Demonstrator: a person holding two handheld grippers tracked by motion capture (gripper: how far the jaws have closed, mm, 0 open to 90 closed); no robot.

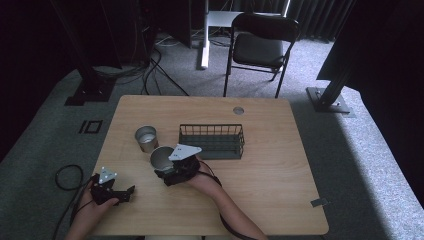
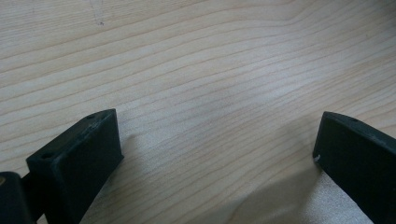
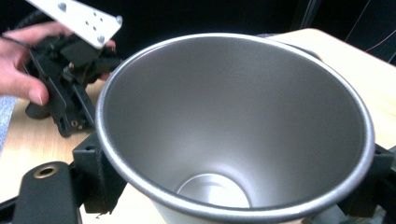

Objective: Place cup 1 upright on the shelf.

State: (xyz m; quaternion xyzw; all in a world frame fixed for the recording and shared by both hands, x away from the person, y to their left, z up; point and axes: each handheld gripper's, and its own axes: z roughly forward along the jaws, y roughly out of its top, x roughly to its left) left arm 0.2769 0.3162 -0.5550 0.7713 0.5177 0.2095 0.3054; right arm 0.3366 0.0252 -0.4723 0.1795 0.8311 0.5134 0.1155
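item 1: plain steel cup with a rolled rim (image 3: 233, 135) (image 1: 161, 157), tapering to a flat round base, matte grey inside, nothing in it. clamped at its outer wall between the jaws of the right gripper (image 1: 165, 172), near the table's middle. item 2: second steel cup (image 1: 146, 138), upright on the light wooden table (image 1: 260, 185), just beside the first, left of the dark wire basket (image 1: 212, 141).

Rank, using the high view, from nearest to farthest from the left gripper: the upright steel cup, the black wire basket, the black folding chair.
1. Upright steel cup, table's left part.
2. Black wire basket, table's centre.
3. Black folding chair, beyond the table.
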